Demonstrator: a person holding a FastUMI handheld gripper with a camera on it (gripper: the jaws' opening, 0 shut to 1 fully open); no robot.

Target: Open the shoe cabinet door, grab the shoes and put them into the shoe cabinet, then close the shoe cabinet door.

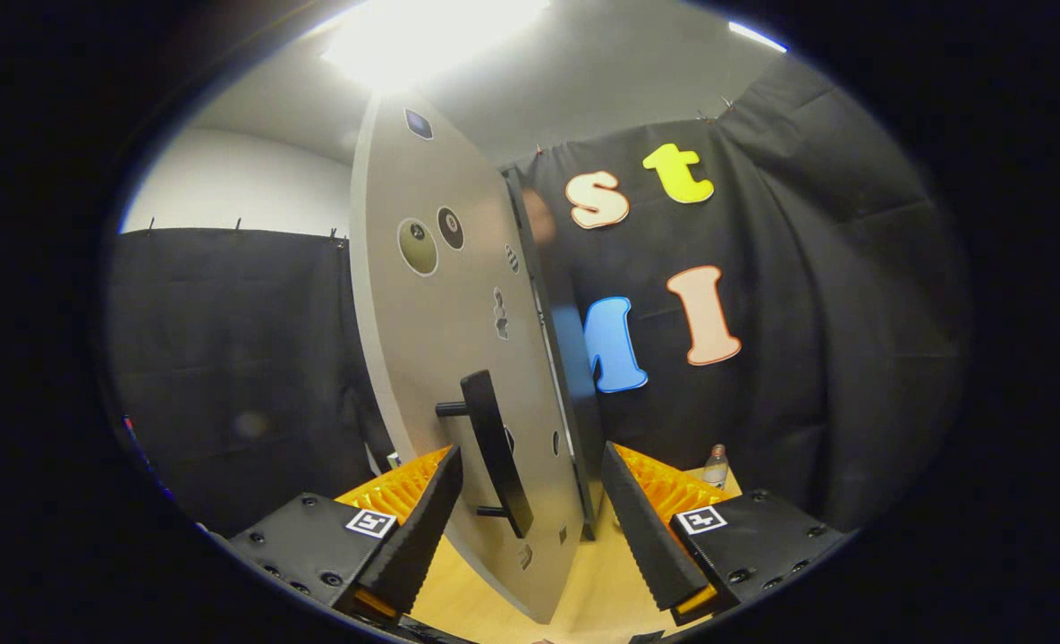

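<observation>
Fingers [530, 528] spread wide — door handle [494, 452] between them, untouched.

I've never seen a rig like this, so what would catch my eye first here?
A big pale cabinet door, seen at an angle, rises just ahead of the open gripper, its dark bar handle between the fingers. A small bottle stands beyond the fingers on the wooden surface.

One cabinet door [458, 358], one black handle [496, 452], one bottle [716, 466], one gripper [530, 523] with two spread fingers
</observation>
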